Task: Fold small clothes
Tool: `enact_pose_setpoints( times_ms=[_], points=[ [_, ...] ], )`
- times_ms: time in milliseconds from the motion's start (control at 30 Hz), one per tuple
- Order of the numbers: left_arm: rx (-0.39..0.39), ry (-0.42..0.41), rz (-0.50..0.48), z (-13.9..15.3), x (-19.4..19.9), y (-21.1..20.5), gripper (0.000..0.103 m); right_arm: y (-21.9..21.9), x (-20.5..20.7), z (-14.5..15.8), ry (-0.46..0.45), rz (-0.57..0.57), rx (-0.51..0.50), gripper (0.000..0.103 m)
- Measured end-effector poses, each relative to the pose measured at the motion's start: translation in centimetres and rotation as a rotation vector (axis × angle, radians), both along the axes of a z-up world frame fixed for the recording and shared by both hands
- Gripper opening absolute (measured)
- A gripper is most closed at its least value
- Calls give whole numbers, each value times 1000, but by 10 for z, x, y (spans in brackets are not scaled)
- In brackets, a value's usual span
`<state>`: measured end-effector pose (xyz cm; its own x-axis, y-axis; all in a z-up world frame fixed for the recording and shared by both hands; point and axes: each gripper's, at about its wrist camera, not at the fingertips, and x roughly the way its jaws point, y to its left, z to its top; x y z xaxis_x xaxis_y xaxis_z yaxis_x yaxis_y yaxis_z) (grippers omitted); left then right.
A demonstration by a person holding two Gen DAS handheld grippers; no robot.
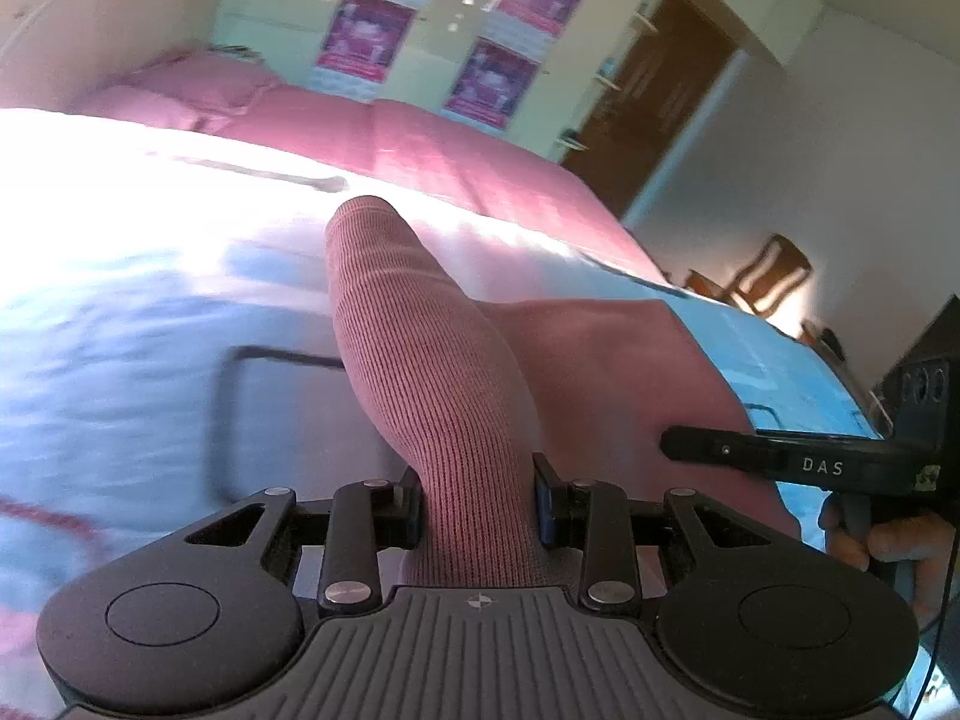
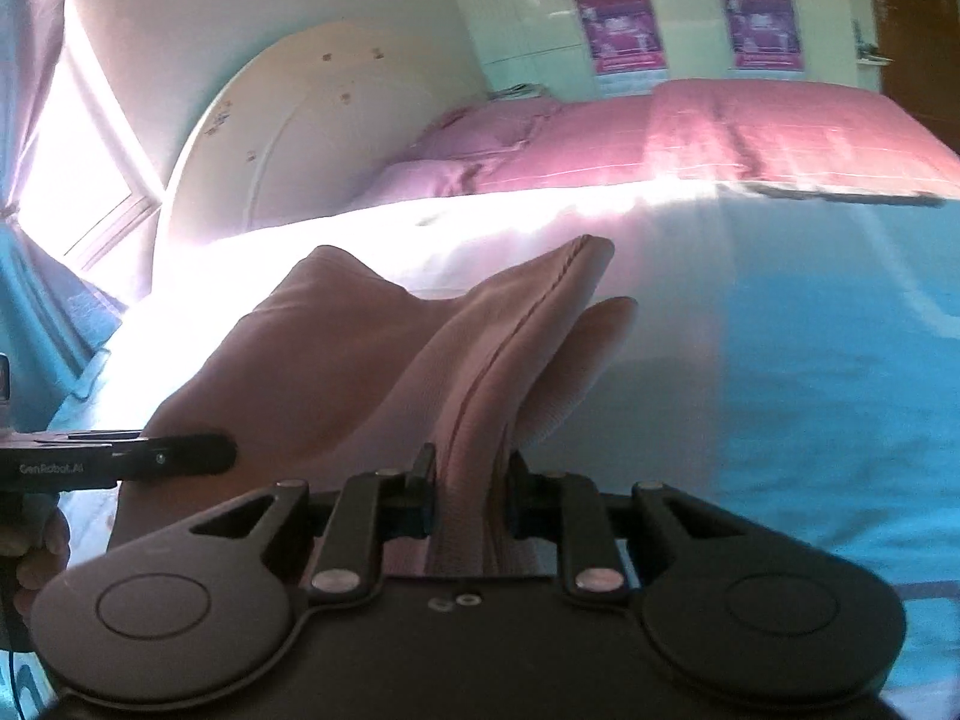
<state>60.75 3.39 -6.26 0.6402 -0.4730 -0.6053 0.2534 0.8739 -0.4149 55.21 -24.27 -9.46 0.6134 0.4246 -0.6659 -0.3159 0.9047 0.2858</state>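
**Pink garment lifted between both tongs over the bed**

I have my left tongs (image 1: 477,507) pressed together on a ribbed cuff or band of the pink garment (image 1: 420,360), which runs from my grip up toward 12 o'clock like a soft tube. My right tongs (image 2: 471,495) pinch another part of the same garment along a stitched seam, the cloth fanning out toward 11 and 1 o'clock. I judge I hold two points so that the piece hangs between them, ready to be laid flat and folded.

The knit is fine-ribbed at the left grip, smoother at the right, limp and matte, dusty rose throughout. It sits above the pale blue sheet (image 2: 810,390) that covers the near part of the bed. Farther off, at 12 o'clock, lies a pink bedspread (image 2: 750,126) with matching pillows (image 2: 456,144) against a rounded cream headboard (image 2: 312,114).
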Motion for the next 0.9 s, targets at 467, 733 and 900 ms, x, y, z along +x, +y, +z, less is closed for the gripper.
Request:
enact_pose_setpoints(
  times_ms=[467,733,900],
  points=[
    [-46,120,152,-66,-26,153,51,143,13,-62,142,90,15,21],
    [27,67,195,-78,-36,144,69,128,13,-76,167,8,6,27],
    [118,-42,227,-40,-51,150,69,116,-1,-56,135,8,-14,29]
  ],
)
